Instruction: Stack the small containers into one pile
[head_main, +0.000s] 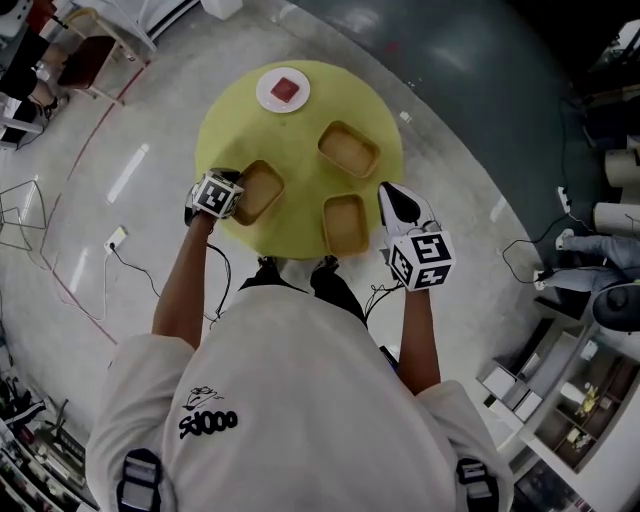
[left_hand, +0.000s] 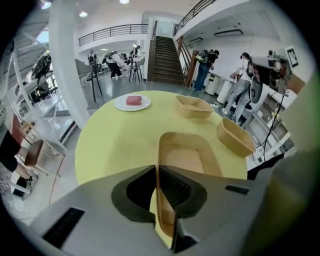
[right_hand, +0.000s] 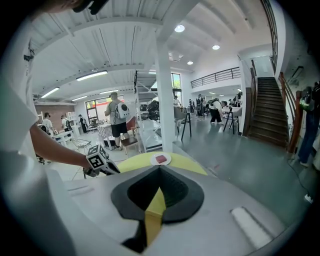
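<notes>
With my left gripper (head_main: 235, 192) I am pinching the near wall of the left tan container (head_main: 262, 190), which is standing on the yellow table (head_main: 300, 120). Next, I think, it needs lifting and nesting into the middle container (head_main: 345, 223). My right gripper (head_main: 398, 205) is hovering closed, holding nothing.

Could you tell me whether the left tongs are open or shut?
Shut: the left tongs pinch the wall of the near container between their pads.
</notes>
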